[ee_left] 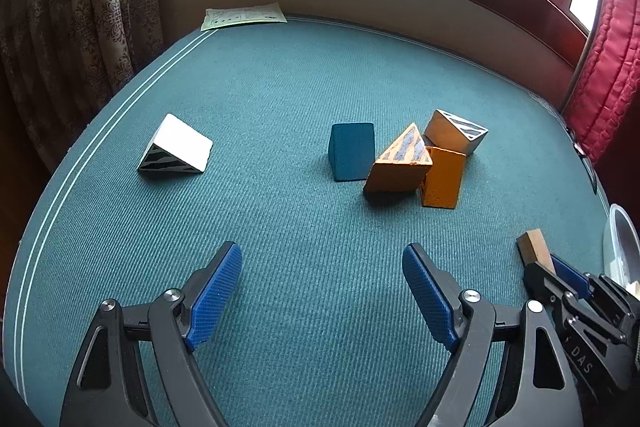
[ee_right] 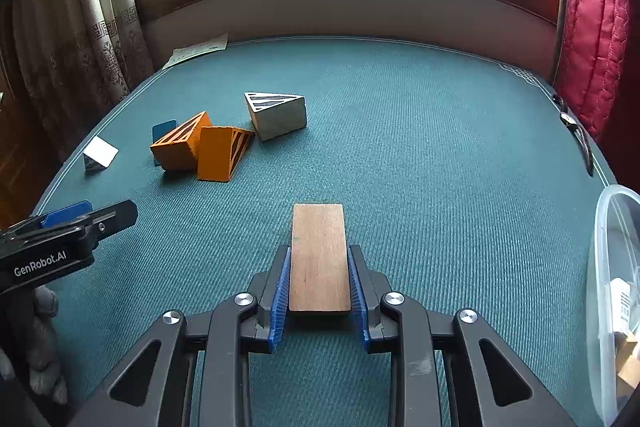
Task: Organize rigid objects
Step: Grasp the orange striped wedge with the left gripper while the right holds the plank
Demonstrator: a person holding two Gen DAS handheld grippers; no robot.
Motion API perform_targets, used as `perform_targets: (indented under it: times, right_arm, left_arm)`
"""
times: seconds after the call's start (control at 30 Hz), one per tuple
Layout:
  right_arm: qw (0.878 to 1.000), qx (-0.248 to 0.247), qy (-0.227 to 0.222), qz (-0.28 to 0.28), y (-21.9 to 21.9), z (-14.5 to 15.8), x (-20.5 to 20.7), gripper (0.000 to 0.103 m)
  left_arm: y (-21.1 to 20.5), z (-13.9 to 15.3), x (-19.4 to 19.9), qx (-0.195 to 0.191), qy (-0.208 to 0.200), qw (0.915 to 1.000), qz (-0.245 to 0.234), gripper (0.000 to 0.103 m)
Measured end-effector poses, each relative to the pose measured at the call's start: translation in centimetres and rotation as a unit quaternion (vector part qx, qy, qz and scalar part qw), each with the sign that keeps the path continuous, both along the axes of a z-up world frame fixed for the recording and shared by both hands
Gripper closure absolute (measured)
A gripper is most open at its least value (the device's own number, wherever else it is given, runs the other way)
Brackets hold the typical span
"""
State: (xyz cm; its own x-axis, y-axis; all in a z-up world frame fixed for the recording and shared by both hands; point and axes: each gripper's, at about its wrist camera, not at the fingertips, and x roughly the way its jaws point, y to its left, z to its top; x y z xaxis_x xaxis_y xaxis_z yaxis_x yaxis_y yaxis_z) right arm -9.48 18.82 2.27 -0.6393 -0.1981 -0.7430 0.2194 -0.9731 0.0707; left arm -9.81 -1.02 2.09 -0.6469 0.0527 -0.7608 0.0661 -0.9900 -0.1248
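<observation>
The right claw (ee_right: 319,279) tilts down over the teal surface (ee_right: 420,155), its blue pads clamped on both long sides of a plain wooden block (ee_right: 319,259) that juts forward past the fingertips. A clear plastic container (ee_right: 612,267) sits just to its right. The left claw (ee_left: 322,291) tilts down too, jaws spread wide with nothing between them. Well ahead of it lie a dark blue block (ee_left: 352,151), two orange wedges (ee_left: 400,163) touching each other, a grey striped wedge (ee_left: 456,131) against them, and a white wedge (ee_left: 176,147) apart at left.
</observation>
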Motion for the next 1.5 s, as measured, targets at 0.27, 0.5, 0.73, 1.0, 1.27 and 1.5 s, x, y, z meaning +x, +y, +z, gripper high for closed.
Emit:
perform_targets:
  times: [0.27,0.5,0.73,1.0,1.27,1.5]
  right_arm:
    - [1.0,-0.025,-0.001,-0.003,0.6,-0.2,0.2,0.074]
    - [0.999,-0.044,-0.002,-0.004,1.0,-0.3,0.1,0.074]
    - [0.998,-0.055,-0.003,-0.003,1.3,-0.4,0.1,0.074]
    - [0.998,-0.057,-0.004,-0.002,1.3,-0.5,0.1,0.074]
    - [0.998,-0.057,-0.004,-0.002,1.3,-0.4,0.1,0.074]
    - [0.998,-0.058,-0.004,-0.002,1.3,-0.4,0.2,0.074]
  left_arm:
    - [2.3,1.7,-2.2,-0.014,0.026,0.9994,-0.02,0.02]
    - [3.3,1.0,-4.8,-0.014,0.019,0.9995,-0.023,0.021]
    - [2.9,0.0,-6.0,0.009,0.009,0.9997,-0.018,0.046]
    - [2.9,0.0,-5.1,0.023,0.015,0.9988,-0.04,0.06]
    - [2.8,0.1,-2.4,0.03,0.012,0.9984,-0.047,0.06]
    - [2.7,0.4,0.2,0.028,0.011,0.9985,-0.045,0.06]
